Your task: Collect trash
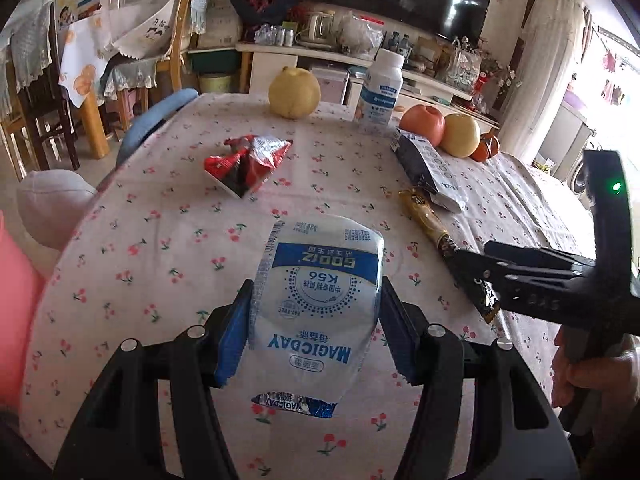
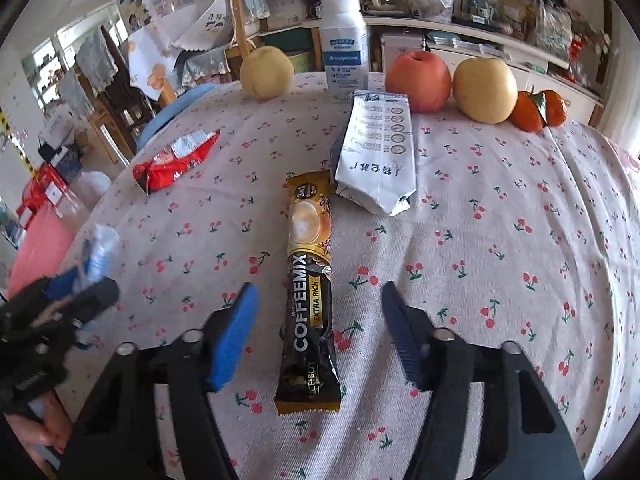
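My left gripper [image 1: 315, 300] is shut on a white and blue MAGICDAY yoghurt cup [image 1: 320, 276], its blue pads pressed against both sides, held above the cherry-print tablecloth [image 1: 168, 240]. In the right wrist view that gripper [image 2: 80, 284] and the cup [image 2: 102, 248] appear blurred at the left edge. My right gripper [image 2: 320, 292] stands open low over a black and gold COFFEEMIX sachet [image 2: 310, 280] that lies flat between its fingers, with a gap on each side. The left wrist view shows the same gripper [image 1: 472, 254] over the sachet [image 1: 424, 212].
A crumpled red wrapper [image 1: 248, 164] and a white and black bag [image 2: 378, 152] lie further back on the table. Behind them stand a white bottle [image 2: 344, 40], a pear [image 2: 266, 72], an apple [image 2: 418, 80], a second pear [image 2: 484, 90] and tangerines [image 2: 538, 110]. Chairs crowd the left side.
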{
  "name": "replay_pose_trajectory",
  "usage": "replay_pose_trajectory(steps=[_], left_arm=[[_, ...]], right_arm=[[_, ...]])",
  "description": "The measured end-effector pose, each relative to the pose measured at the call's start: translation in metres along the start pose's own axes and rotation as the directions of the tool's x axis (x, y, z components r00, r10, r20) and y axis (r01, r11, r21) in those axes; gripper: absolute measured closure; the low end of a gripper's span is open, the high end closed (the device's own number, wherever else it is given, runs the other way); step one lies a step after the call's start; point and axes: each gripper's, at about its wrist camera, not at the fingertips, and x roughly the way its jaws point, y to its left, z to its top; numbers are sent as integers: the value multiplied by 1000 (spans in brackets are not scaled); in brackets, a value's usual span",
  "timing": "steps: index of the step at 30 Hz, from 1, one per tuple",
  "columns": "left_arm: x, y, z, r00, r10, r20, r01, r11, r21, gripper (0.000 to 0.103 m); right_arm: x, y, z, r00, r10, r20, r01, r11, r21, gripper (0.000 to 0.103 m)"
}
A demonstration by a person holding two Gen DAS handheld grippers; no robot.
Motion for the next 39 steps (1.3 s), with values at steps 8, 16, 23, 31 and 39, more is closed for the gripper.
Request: replay_pose_trajectory(steps=[8,16,23,31,39], left_arm=[[-14,24,4,999,17,33,-16,1000,-12,42],[-25,44,7,998,36,51,-35,999,-20,42],[-36,56,8,997,32,74,-31,999,-16,42],[-50,73,8,994,26,104,-21,999,-46,42],[-44,81,3,999,-17,42,19,999,-49,41]], right_arm=[[12,24,-6,996,-91,15,92,985,-144,61],[14,33,-8,996,-82,40,88,982,-170,75],[8,40,-16,994,-84,66,93,984,-149,85],[-7,47,-22,996,-15,92,22,997,-80,88],[-34,68,-22,990,56,132,-48,997,-67,88]])
